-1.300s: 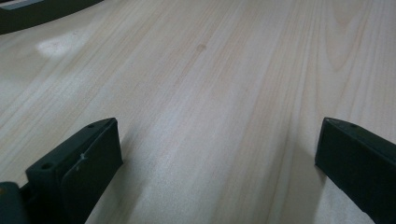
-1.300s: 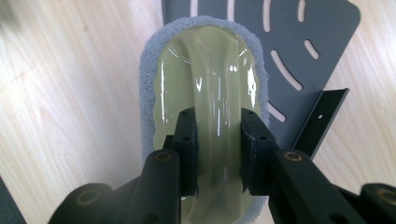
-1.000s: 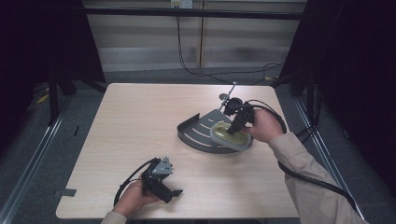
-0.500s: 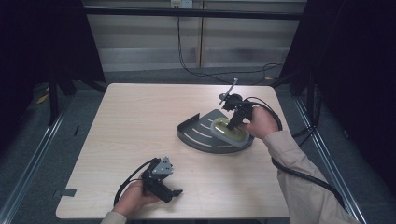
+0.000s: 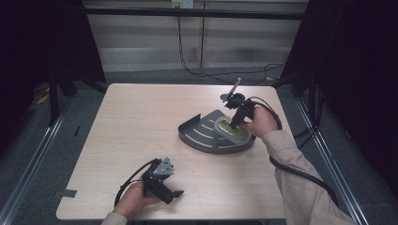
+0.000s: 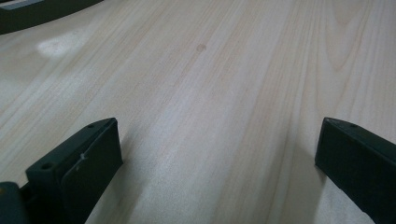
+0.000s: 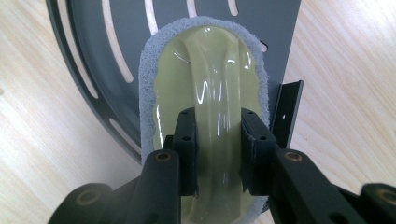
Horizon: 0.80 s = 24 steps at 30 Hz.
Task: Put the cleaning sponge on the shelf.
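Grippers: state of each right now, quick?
Left gripper: open, jaws wide apart over bare table, holding nothing.
Right gripper: shut on the scrubber's handle, over the slotted tray.

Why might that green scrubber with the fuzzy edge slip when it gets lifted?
The scrubber has a glossy handle, so it probably feels slick. The right tongs pinch only that narrow ridge. Its grey foam rim looks soft, so it's likely light and squashy.

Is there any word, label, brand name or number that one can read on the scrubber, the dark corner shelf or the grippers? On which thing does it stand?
None: no readable text.
The scrubber, its ridge clamped by the right gripper, bears only glare.
The corner shelf has plain slots.
The left gripper, open over the table, shows no lettering.
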Each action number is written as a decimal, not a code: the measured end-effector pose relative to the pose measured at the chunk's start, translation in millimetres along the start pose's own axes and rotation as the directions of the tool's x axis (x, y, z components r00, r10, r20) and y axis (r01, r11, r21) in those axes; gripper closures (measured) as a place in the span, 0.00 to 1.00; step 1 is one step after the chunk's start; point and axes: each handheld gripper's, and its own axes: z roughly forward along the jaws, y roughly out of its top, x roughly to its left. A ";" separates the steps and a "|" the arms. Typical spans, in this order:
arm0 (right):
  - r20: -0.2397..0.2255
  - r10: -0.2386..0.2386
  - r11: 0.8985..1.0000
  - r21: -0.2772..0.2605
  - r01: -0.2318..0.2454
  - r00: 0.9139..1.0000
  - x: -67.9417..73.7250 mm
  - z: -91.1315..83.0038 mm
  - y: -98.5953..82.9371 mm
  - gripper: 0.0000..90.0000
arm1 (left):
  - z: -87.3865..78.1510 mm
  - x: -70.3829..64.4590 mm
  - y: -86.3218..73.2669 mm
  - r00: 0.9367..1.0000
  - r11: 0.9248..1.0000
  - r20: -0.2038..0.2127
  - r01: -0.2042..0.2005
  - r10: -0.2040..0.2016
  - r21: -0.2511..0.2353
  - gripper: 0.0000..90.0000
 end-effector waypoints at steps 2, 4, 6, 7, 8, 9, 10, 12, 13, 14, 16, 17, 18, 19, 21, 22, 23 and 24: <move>0.003 0.010 1.000 0.000 -0.010 1.000 0.1 1.5 1.4 0.80 | 0.0 0.0 0.0 1.000 1.000 0.000 -0.001 0.000 0.001 0.00; 0.010 0.015 1.000 0.003 -0.015 1.000 -0.1 2.9 2.7 0.80 | 0.0 0.0 0.0 1.000 1.000 0.000 -0.001 0.001 0.001 0.00; 0.005 0.022 1.000 0.002 -0.022 1.000 -0.6 5.2 3.4 0.80 | 0.0 0.0 0.0 1.000 1.000 0.000 0.000 0.000 0.000 0.00; 0.011 0.032 0.999 0.006 -0.033 0.999 -0.5 5.7 3.9 0.80 | 0.0 0.0 0.0 1.000 1.000 0.000 0.000 0.000 0.000 0.00; 0.011 0.029 1.000 0.008 -0.030 1.000 -1.4 6.8 4.2 0.80 | 0.0 0.0 0.0 1.000 1.000 0.000 0.001 -0.001 0.000 0.00; 0.007 0.037 0.999 0.002 -0.037 0.999 -1.5 8.1 4.3 0.80 | 0.0 0.0 0.0 1.000 1.000 0.000 0.000 0.000 0.000 0.00; 0.012 0.044 0.999 0.004 -0.044 0.999 -1.7 8.9 4.4 0.80 | 0.0 0.0 0.0 1.000 1.000 0.000 0.000 0.000 0.000 0.00; 0.009 0.057 0.998 0.002 -0.057 0.998 -2.1 9.8 5.0 0.80 | 0.0 0.0 0.0 1.000 1.000 0.000 0.000 0.000 0.000 0.00; 0.010 0.058 0.998 0.002 -0.058 0.998 -2.8 10.3 5.2 0.80 | 0.0 0.0 0.0 1.000 1.000 0.000 0.001 -0.001 0.000 0.00; 0.011 0.054 0.999 -0.002 -0.054 0.998 -3.2 10.8 5.4 0.80 | 0.0 0.0 0.0 1.000 1.000 0.000 0.000 0.000 0.000 0.00; 0.013 0.065 0.998 0.007 -0.065 0.998 -3.5 12.1 5.8 0.80 | -0.1 -0.1 0.1 1.000 1.000 -0.002 0.000 0.000 0.001 0.00; 0.020 0.058 0.998 0.009 -0.058 0.998 -3.3 13.1 5.9 0.80 | -0.1 -0.1 0.1 1.000 1.000 -0.003 0.000 0.000 0.002 0.00; 0.017 0.077 0.997 0.013 -0.077 0.997 -2.5 13.9 6.1 0.80 | -0.1 -0.1 0.1 1.000 1.000 -0.003 -0.001 0.001 0.002 0.00; 0.015 0.070 0.997 0.006 -0.070 0.997 -3.5 15.6 5.7 0.80 | -0.2 -0.1 0.1 1.000 1.000 -0.003 -0.001 0.001 0.003 0.00; 0.013 0.077 0.997 0.009 -0.077 0.997 -3.9 17.7 5.6 0.80 | -0.1 -0.2 0.1 1.000 1.000 -0.003 0.000 0.000 0.002 0.00; 0.012 0.092 0.996 0.011 -0.092 0.996 -3.7 18.6 5.6 0.80 | -0.1 -0.1 0.1 1.000 1.000 -0.002 0.000 0.000 0.002 0.00; 0.013 0.088 0.996 0.007 -0.088 0.996 -4.5 19.8 5.2 0.80 | -0.1 -0.1 0.1 1.000 1.000 -0.002 0.000 0.000 0.002 0.00; 0.007 0.097 0.995 0.001 -0.097 0.995 -4.6 21.0 4.8 0.80 | -0.1 -0.1 0.1 1.000 1.000 -0.002 0.000 0.000 0.001 0.00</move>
